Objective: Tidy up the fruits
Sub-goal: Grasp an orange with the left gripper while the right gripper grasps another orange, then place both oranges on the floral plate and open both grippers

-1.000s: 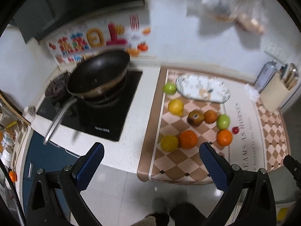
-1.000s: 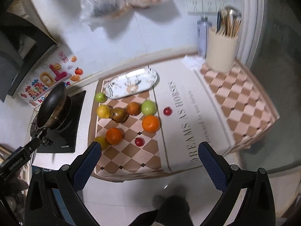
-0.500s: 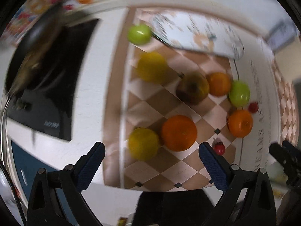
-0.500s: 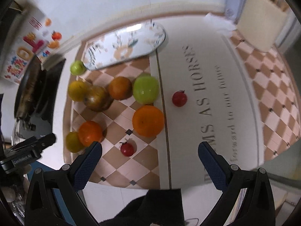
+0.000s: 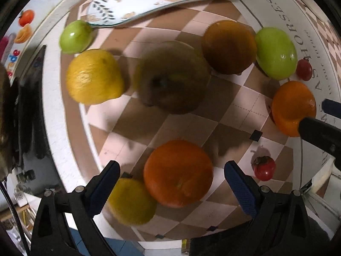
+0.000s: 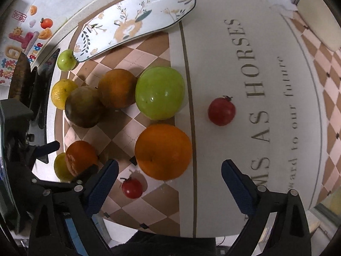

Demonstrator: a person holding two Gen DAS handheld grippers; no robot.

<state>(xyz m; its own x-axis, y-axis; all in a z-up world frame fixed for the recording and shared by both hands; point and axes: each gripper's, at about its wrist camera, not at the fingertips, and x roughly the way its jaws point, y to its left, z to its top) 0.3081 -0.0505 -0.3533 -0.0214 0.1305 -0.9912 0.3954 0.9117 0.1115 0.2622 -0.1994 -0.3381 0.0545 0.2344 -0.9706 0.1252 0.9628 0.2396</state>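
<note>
Both sets of tongs are hanging wide and empty over the fruit scattered on the checkered mat (image 6: 153,202) covering the bench. In the left wrist view, the left tongs (image 5: 171,183) are framing a large orange (image 5: 178,173) at the lower centre, which is sitting squarely between the blue pads with a yellow lemon (image 5: 131,201) touching it at lower left. In the right wrist view, the right tongs (image 6: 169,180) are bracketing another orange (image 6: 163,152) just above the gap, with a small red tomato (image 6: 131,187) beside the left pad. Each orange is round, so no long axis is constraining the grip. The oval patterned plate (image 6: 136,24) is lying empty at the upper left of that frame, well beyond both oranges, with a small green fruit (image 6: 66,60) touching its lower rim; it is probably the destination.
</note>
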